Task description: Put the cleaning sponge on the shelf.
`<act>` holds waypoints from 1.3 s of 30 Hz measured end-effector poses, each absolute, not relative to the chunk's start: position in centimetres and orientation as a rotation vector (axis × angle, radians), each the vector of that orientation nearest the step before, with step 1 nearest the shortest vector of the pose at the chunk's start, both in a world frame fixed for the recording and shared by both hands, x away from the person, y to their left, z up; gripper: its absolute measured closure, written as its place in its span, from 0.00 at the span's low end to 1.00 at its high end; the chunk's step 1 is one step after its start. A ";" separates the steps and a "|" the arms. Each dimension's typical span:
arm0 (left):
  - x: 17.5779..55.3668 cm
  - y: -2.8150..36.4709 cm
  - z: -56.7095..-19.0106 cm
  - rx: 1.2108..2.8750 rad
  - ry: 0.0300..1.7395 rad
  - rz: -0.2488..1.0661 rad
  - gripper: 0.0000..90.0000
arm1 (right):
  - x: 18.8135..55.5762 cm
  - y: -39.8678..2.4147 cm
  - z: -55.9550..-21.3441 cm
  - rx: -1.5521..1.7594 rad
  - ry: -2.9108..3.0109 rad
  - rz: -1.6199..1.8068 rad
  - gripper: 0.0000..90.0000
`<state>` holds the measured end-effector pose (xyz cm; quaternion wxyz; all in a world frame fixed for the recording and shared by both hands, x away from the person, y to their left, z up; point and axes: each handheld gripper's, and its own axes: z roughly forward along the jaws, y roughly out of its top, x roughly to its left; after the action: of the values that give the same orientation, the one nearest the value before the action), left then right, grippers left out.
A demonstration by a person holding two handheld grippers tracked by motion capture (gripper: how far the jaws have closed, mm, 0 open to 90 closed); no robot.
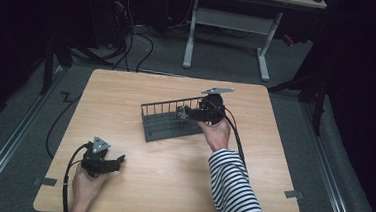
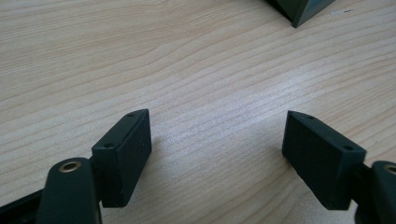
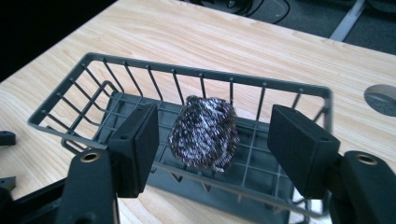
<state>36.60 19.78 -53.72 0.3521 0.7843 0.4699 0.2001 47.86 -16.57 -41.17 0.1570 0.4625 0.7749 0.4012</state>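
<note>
Scourer (image 3: 204, 134): crinkly steel-wool ball, shiny, inside basket (image 3: 93, 60). Basket: dark wire grid, oblong, on pale woodgrain table (image 1: 171, 170). Right claw (image 3: 212, 149) at basket rim, pads apart, clear of scourer. Left claw (image 2: 217, 154) well away from basket, wide open, empty.

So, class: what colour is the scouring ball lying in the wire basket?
Shiny silver-grey metal, the scouring ball shows best in the right gripper view, inside the dark grey wire basket.

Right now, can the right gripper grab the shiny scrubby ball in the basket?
Probably yes. The right gripper is open just above the steel scrubber, which sits in the open-topped wire basket; nothing lies between.
</note>
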 end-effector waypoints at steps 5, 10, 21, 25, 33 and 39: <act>36.6 19.8 -53.7 2.030 1.216 0.517 0.27 | 46.9 -17.8 -40.8 1.318 2.196 1.167 0.40; 36.6 19.8 -53.7 2.029 1.216 0.517 0.27 | 45.9 -19.0 -40.0 1.314 2.179 1.180 0.40; 36.6 19.8 -53.7 2.029 1.216 0.517 0.27 | 43.6 -19.8 -38.7 1.249 2.165 1.206 0.40; 36.6 19.8 -53.7 2.029 1.216 0.516 0.27 | 42.6 -21.0 -39.1 1.259 2.157 1.207 0.40; 36.6 19.8 -53.7 2.029 1.215 0.516 0.27 | 40.9 -23.7 -39.4 1.303 2.105 1.227 0.41; 36.6 19.8 -53.7 2.030 1.213 0.515 0.28 | 39.7 -25.2 -39.5 1.318 2.073 1.245 0.42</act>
<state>36.60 19.78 -53.72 0.3531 0.7847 0.4689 0.1992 39.74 -25.18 -39.48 0.1926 0.4698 0.7385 0.4437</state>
